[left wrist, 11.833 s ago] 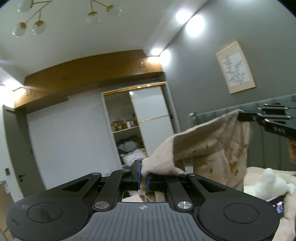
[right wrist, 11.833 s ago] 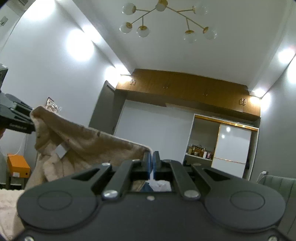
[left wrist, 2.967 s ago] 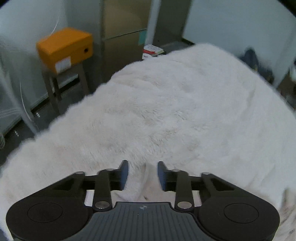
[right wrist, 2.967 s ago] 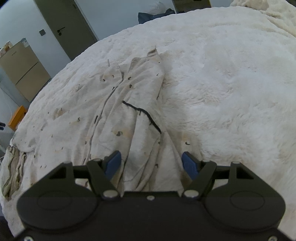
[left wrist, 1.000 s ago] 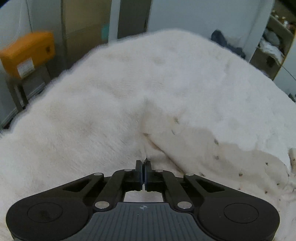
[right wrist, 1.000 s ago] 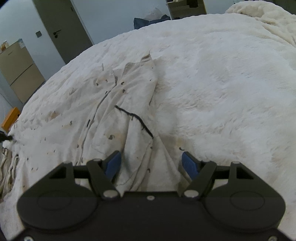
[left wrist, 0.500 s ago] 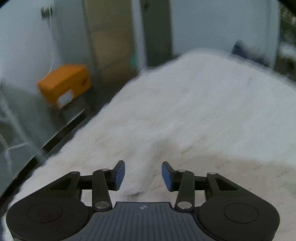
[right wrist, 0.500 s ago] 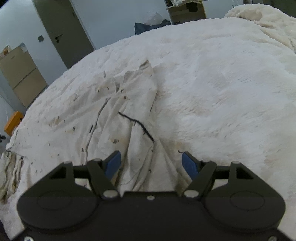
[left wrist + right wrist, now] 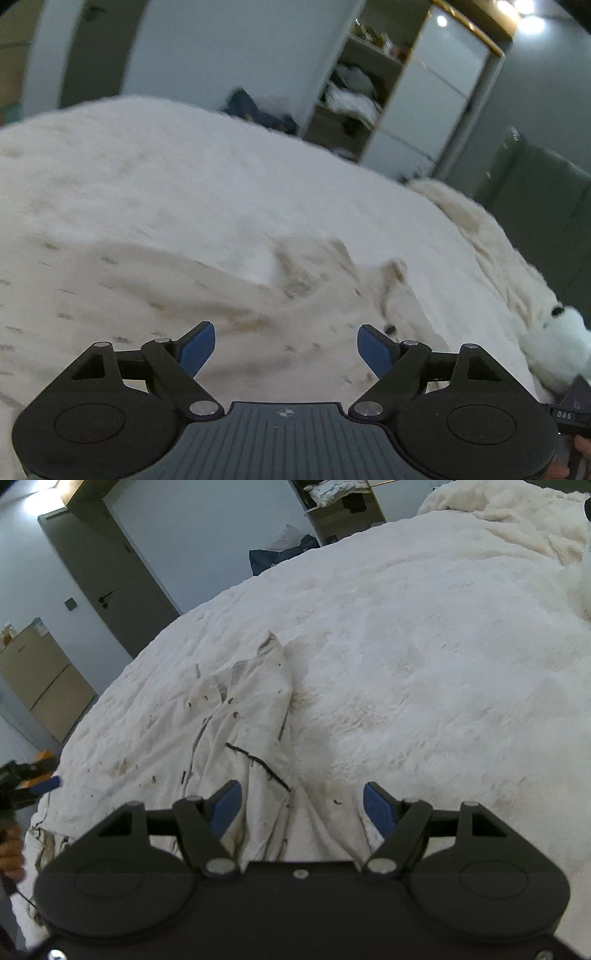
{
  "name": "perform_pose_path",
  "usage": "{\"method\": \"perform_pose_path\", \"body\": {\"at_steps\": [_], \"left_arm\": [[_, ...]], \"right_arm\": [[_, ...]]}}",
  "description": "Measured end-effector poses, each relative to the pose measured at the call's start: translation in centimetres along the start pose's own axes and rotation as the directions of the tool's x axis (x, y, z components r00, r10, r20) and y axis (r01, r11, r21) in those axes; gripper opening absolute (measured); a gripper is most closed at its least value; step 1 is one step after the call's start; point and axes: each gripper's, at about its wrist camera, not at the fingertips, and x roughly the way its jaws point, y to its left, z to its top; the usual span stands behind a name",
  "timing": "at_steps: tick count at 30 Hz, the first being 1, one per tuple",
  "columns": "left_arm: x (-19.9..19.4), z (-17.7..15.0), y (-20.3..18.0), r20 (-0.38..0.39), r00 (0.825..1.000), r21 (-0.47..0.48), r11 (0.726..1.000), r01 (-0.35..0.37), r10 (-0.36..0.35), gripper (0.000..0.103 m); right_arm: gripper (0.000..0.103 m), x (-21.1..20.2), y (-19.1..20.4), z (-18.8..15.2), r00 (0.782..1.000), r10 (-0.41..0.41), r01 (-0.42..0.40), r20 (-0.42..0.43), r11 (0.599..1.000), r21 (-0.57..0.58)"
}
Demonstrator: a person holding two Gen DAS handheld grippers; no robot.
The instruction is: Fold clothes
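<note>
Left gripper (image 9: 284, 347) jaws opening, empty; right gripper (image 9: 301, 808) wide, unclamped over garment (image 9: 236, 731); blurred view, maybe misjudged edge: crooked fold risk

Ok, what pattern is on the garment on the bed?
Cream garment with small dark scattered flecks, clearest in the right wrist view.

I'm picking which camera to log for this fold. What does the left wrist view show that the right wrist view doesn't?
Only the left wrist view shows the white plush toy, the grey headboard and the mirrored wardrobe door.

Only the right wrist view shows the dark door, the beige cabinet and the garment's black-trimmed edge.

Both show the speckled cream garment lying on the white fluffy blanket, with neither gripper holding any cloth; the left gripper's jaws are opening.
</note>
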Motion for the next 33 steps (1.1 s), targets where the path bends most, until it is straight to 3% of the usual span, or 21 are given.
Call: {"method": "perform_pose_path", "body": {"at_steps": [4,6,8,9,12,13,14,15,16,17,18,20,21,23,25,26,28,30,31,32,33], "left_arm": [[6.5,5.4,0.9,-0.044,0.999,-0.004,1.0,-0.026,0.026,0.08],[12.6,9.4,2.4,-0.203,0.979,-0.076,0.997,0.016,-0.031,0.08],[16.4,11.0,3.2,-0.309,0.948,-0.155,0.987,0.031,-0.079,0.08],[18.0,11.6,3.5,-0.346,0.933,-0.186,0.982,0.033,-0.097,0.08],[21.9,12.2,3.2,-0.382,0.918,-0.17,0.984,0.047,-0.11,0.076],[22.9,12.4,3.0,-0.395,0.912,-0.153,0.987,0.054,-0.111,0.048],[23.3,12.3,2.7,-0.41,0.906,-0.122,0.991,0.061,-0.106,0.002],[23.8,12.3,2.5,-0.424,0.9,-0.092,0.993,0.068,-0.101,0.003],[24.0,12.7,2.1,-0.417,0.906,-0.019,0.997,0.07,-0.071,0.001],[24.0,13.8,1.7,-0.37,0.929,0.094,0.994,0.054,-0.016,0.001],[23.8,14.6,1.6,-0.331,0.943,0.14,0.99,0.034,0.015,0.001],[23.1,16.8,1.7,-0.206,0.975,0.185,0.982,-0.043,0.082,0.002],[22.9,17.6,1.6,-0.159,0.98,0.209,0.974,-0.086,0.12,0.003],[23.4,17.2,0.8,-0.165,0.964,0.291,0.944,-0.155,0.209,0.023],[23.7,16.8,0.2,-0.158,0.948,0.345,0.915,-0.21,0.278,0.033],[23.0,16.8,0.4,-0.144,0.952,0.312,0.925,-0.216,0.271,0.043],[22.0,17.6,0.9,-0.095,0.959,0.217,0.945,-0.243,0.268,0.052],[20.1,18.6,1.0,0.0,0.962,0.105,0.957,-0.272,0.273,0.053],[19.5,19.0,0.8,0.006,0.975,0.077,0.972,-0.22,0.22,0.053],[19.2,19.2,0.0,-0.024,0.994,0.056,0.992,-0.109,0.11,0.053],[19.7,19.2,-1.1,-0.079,0.997,0.054,0.998,-0.019,0.024,0.053]], "right_arm": [[0.071,0.0,0.4,-0.2,1.0,0.022,-0.022,-0.011,1.0,0.003],[0.071,-0.1,0.7,-0.1,1.0,0.025,-0.026,-0.001,0.999,-0.021],[0.071,0.0,0.6,0.1,1.0,0.015,-0.015,0.007,0.999,-0.031],[0.071,0.1,0.5,0.1,1.0,0.014,-0.014,0.006,0.999,-0.03],[0.071,0.8,-0.2,0.4,1.0,0.0,0.0,-0.001,1.0,-0.011],[0.071,0.8,-0.4,0.4,1.0,-0.004,0.004,-0.002,1.0,-0.007],[0.071,0.9,-0.6,0.5,1.0,-0.007,0.007,-0.002,1.0,-0.002],[0.071,1.0,-0.9,0.5,1.0,-0.012,0.012,-0.002,1.0,0.009],[0.071,0.9,-1.0,0.5,1.0,-0.013,0.013,-0.002,1.0,0.014],[0.071,0.9,-1.2,0.5,1.0,-0.011,0.011,0.001,1.0,0.025],[0.071,0.8,-1.3,0.5,1.0,-0.005,0.005,0.004,0.999,0.036],[0.071,0.7,-1.3,0.4,1.0,0.001,-0.001,0.007,0.999,0.039],[0.071,0.8,-1.1,0.4,1.0,0.002,-0.002,0.006,1.0,0.031],[0.071,1.0,-0.9,0.3,1.0,0.004,-0.004,0.0,1.0,0.015],[0.071,1.0,-0.8,0.3,1.0,0.0,0.0,-0.001,1.0,0.008],[0.071,0.8,-0.7,0.3,1.0,0.003,-0.003,0.005,1.0,0.01],[0.071,0.5,-0.7,0.4,1.0,0.008,-0.008,0.017,1.0,0.014],[0.071,0.3,-0.8,0.5,1.0,0.011,-0.012,0.027,1.0,0.023],[0.071,0.2,-0.8,0.5,0.999,0.012,-0.013,0.032,1.0,0.028],[0.071,0.3,-0.9,0.5,0.999,0.016,-0.017,0.029,0.999,0.04],[0.071,0.3,-0.9,0.5,0.999,0.019,-0.02,0.027,0.999,0.043]]}}
